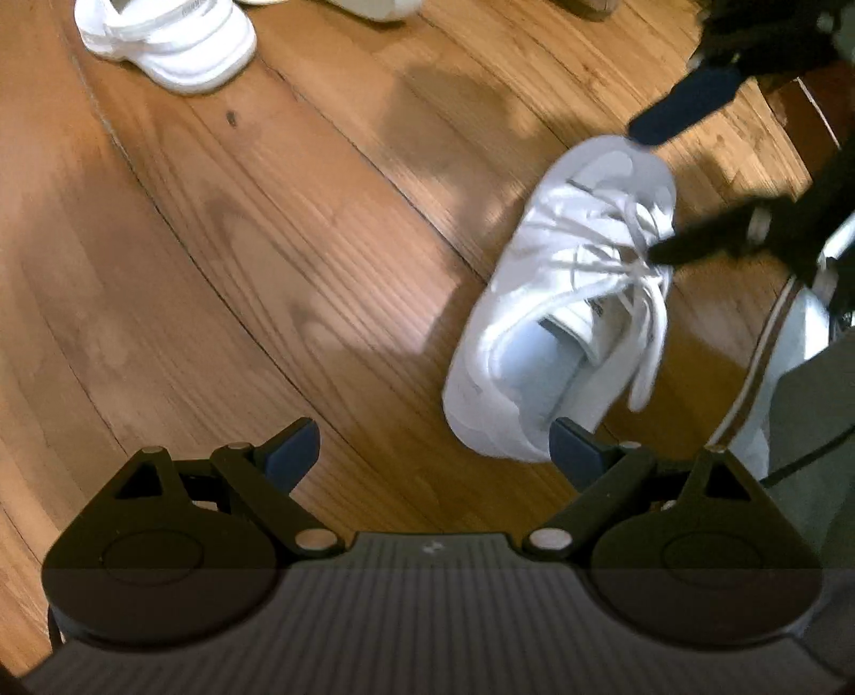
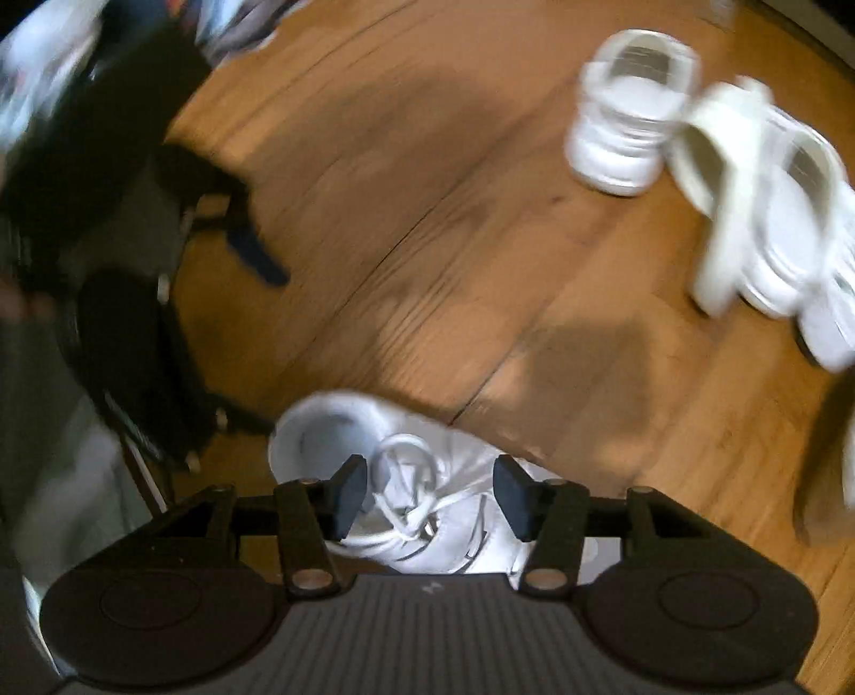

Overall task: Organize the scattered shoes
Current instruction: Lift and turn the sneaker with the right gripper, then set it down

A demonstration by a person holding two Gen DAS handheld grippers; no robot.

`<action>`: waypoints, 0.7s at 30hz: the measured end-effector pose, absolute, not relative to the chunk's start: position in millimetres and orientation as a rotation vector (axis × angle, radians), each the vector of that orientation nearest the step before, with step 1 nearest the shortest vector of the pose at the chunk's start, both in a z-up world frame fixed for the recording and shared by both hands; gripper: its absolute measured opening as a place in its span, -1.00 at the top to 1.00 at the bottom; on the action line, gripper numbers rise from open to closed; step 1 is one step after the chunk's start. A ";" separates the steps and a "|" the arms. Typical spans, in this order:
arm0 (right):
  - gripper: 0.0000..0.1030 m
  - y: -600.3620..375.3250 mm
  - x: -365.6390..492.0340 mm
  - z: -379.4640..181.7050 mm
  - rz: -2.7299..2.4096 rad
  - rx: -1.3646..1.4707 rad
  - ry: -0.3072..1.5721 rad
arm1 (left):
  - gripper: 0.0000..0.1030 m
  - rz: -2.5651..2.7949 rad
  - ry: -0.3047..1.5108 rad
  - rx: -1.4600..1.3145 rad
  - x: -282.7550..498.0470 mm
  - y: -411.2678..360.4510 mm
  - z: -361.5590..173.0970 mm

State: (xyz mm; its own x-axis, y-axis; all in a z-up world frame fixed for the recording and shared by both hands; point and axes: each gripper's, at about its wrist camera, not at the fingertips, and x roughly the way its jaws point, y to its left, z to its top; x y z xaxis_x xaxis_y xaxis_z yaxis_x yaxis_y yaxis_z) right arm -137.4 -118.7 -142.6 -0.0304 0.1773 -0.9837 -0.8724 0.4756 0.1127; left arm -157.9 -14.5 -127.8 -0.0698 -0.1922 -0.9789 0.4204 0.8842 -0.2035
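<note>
A white laced sneaker (image 1: 572, 299) lies on the wooden floor (image 1: 267, 267), toe pointing away. My left gripper (image 1: 435, 452) is open wide, its right finger (image 1: 580, 449) just beside the sneaker's heel, nothing between the pads. My right gripper (image 1: 646, 192) hangs over the sneaker's toe and laces with its jaws apart. In the right wrist view the right gripper (image 2: 430, 497) points down over the sneaker (image 2: 427, 481); the loose laces lie between the pads, which do not press on them. A blue finger (image 2: 256, 256) of the left gripper shows at the left.
More white shoes lie further off: one sneaker (image 1: 171, 37) (image 2: 630, 107), a cream slide (image 2: 732, 182) leaning on another white shoe (image 2: 801, 224). A white thing with a brown stripe (image 1: 769, 342) and grey cloth (image 1: 823, 427) stand close on the right. Bare floor lies in between.
</note>
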 end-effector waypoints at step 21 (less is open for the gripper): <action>0.38 -180.3 -71.8 -174.7 0.500 -0.171 1.549 | -0.82 -0.430 1.577 0.232 -149.2 -28.3 -124.0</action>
